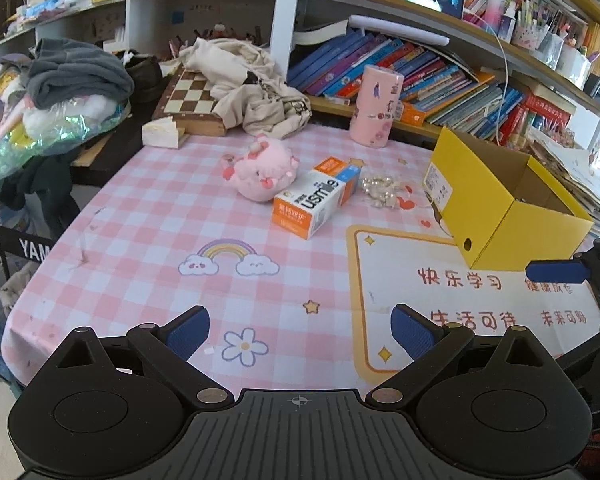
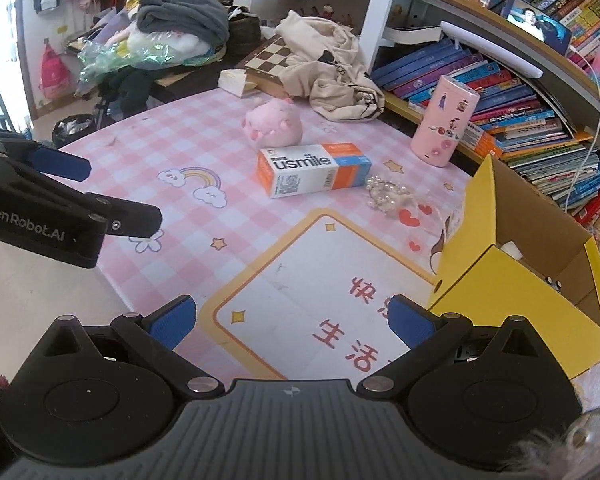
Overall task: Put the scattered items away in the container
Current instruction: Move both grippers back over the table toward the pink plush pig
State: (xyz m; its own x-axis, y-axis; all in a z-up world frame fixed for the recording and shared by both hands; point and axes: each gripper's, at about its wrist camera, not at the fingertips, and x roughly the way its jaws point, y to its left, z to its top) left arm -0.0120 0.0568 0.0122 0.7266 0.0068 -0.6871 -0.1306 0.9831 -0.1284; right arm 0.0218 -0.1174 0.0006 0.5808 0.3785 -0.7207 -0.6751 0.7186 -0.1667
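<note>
A table covered by a pink checked cloth holds scattered items. At its middle lies a white and orange toothpaste box, with a pink plush toy touching its far left end and a string of pearl beads just beside its right end. A pink cylindrical tin stands upright farther back, near the bookshelf. An open yellow cardboard box sits at the right side of the table. The left gripper hovers over the near edge, its blue-padded fingers spread wide and empty. The right gripper hovers near the yellow box's front corner, likewise spread apart and holding nothing.
</note>
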